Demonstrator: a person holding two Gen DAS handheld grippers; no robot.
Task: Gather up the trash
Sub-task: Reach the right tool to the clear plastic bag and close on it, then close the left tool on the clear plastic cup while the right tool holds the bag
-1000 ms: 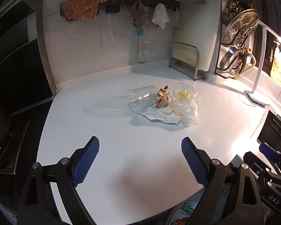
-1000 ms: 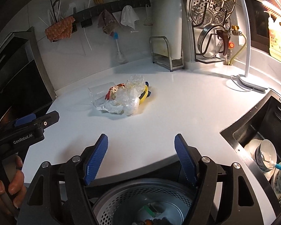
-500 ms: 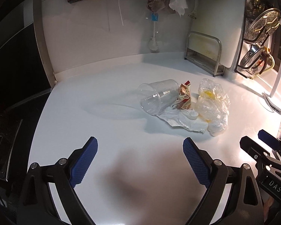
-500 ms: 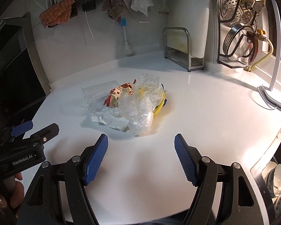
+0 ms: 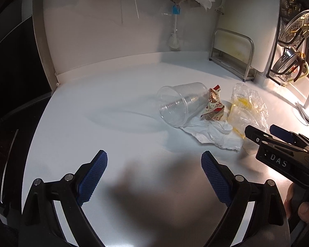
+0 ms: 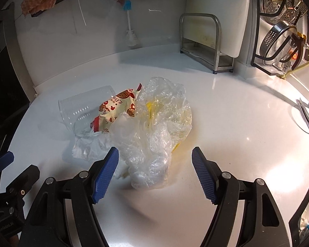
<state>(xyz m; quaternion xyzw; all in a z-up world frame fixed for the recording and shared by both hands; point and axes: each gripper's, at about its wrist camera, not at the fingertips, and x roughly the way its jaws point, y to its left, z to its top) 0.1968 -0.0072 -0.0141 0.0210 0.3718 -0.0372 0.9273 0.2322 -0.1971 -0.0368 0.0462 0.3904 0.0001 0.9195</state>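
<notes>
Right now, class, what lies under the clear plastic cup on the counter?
A crumpled white tissue pokes out beneath the tipped clear plastic cup. How far it reaches underneath is hidden.

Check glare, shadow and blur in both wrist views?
Left wrist: a dark soft shadow lies on the countertop between the fingers; the clear cup is sharp; fisheye bends the wall edge. Right wrist: lamp glare washes out the counter's right side; the plastic bag is sharp, slightly smeared at its near end.
</notes>
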